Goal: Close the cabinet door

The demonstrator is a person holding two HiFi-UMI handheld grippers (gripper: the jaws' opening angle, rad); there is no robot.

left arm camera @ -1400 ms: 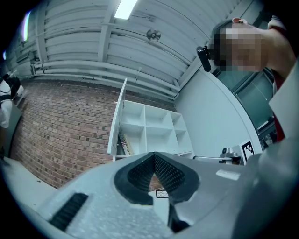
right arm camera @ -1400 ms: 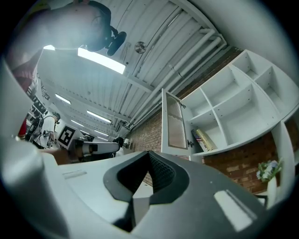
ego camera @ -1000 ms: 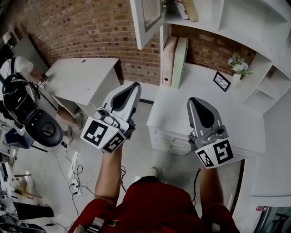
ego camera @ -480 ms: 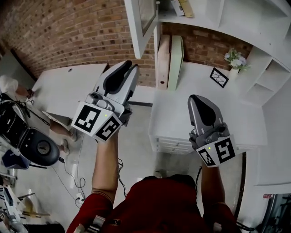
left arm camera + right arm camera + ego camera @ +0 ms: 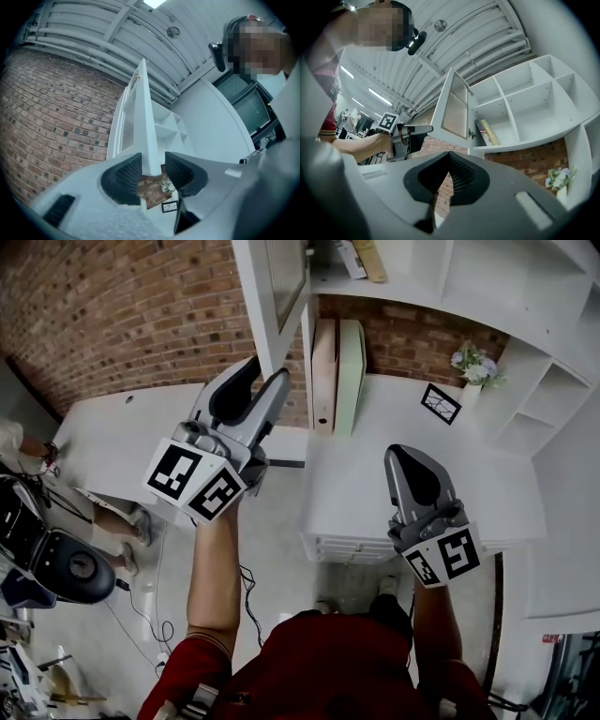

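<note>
The white cabinet door [image 5: 272,287] with a ribbed glass panel stands swung open from the white shelf unit [image 5: 487,287] above the desk. My left gripper [image 5: 267,369] is raised to the door's lower edge. In the left gripper view the door [image 5: 145,117] has its thin edge between my left gripper's [image 5: 152,160] jaws. These jaws have just been opening and the pads do not visibly press on the edge. My right gripper [image 5: 401,454] hovers over the desk, shut and empty, with its pads meeting [image 5: 449,157] and the door [image 5: 454,110] seen beyond.
A white desk [image 5: 487,484] with drawers stands under the shelves. On it are upright binders [image 5: 337,371], a small picture frame [image 5: 437,403] and a flower vase [image 5: 472,367]. Books [image 5: 361,257] lie on a shelf. Left are a brick wall [image 5: 122,324], another white table [image 5: 103,442] and an office chair [image 5: 56,559].
My left gripper has risen toward the door's lower edge and its jaws have spread apart. The right gripper has barely shifted in the view.
</note>
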